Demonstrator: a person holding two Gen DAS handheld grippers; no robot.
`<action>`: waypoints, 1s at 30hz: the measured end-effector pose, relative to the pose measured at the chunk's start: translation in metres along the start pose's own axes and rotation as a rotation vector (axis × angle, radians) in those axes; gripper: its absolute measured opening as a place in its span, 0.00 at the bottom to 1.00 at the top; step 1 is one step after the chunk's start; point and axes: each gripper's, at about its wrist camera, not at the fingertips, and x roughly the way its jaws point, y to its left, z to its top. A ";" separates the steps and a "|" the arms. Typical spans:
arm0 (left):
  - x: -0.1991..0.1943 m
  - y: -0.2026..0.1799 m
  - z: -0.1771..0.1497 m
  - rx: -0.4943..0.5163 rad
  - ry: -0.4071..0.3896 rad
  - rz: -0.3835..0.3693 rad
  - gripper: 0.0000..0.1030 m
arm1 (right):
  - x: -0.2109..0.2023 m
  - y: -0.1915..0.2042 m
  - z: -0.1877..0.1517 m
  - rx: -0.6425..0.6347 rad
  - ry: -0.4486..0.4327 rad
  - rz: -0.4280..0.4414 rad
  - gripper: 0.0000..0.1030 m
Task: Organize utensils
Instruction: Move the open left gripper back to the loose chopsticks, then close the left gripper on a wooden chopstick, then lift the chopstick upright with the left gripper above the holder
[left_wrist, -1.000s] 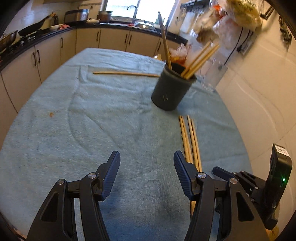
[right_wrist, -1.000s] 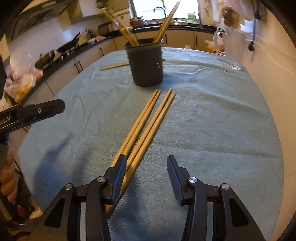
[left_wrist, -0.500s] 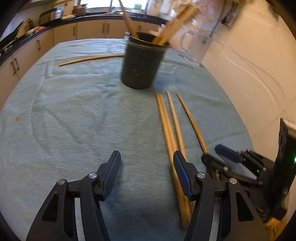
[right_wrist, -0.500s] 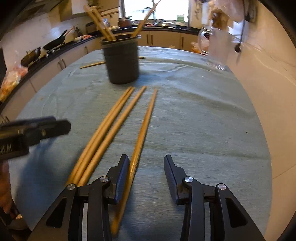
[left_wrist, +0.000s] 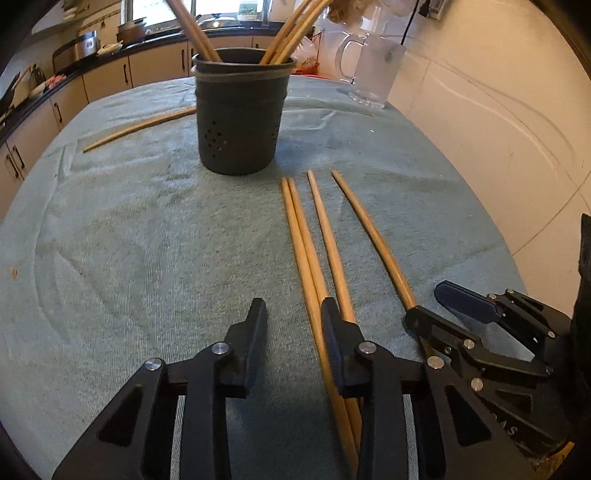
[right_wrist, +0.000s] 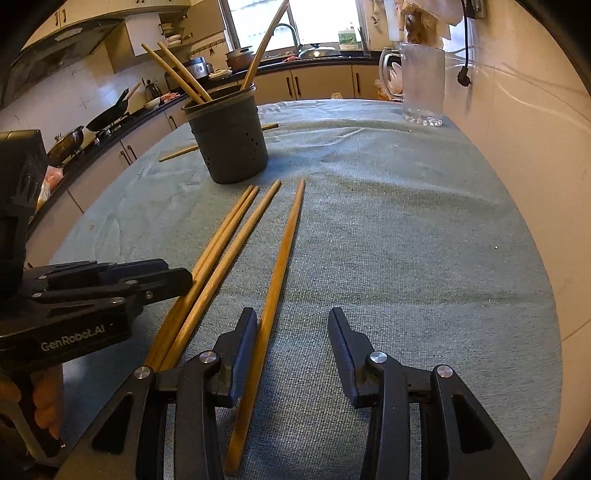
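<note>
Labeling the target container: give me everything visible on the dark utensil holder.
The utensil holder is a dark grey, matte, plastic-looking cylinder tapering slightly toward its base, with a raised band under the rim and small drain holes low on its wall. It stands upright on the light blue cloth, holding several wooden chopsticks that lean outward. Four more chopsticks lie just in front of it, apparently not touching.
</note>
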 end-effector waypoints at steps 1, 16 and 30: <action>0.002 -0.002 0.003 0.010 0.000 0.010 0.24 | 0.000 0.001 0.000 -0.002 0.000 -0.002 0.42; 0.002 0.012 0.007 -0.037 0.060 0.043 0.06 | -0.001 0.000 0.000 0.005 0.006 -0.067 0.20; -0.026 0.052 -0.006 -0.072 0.182 0.017 0.07 | -0.017 -0.023 -0.001 0.062 0.164 -0.048 0.28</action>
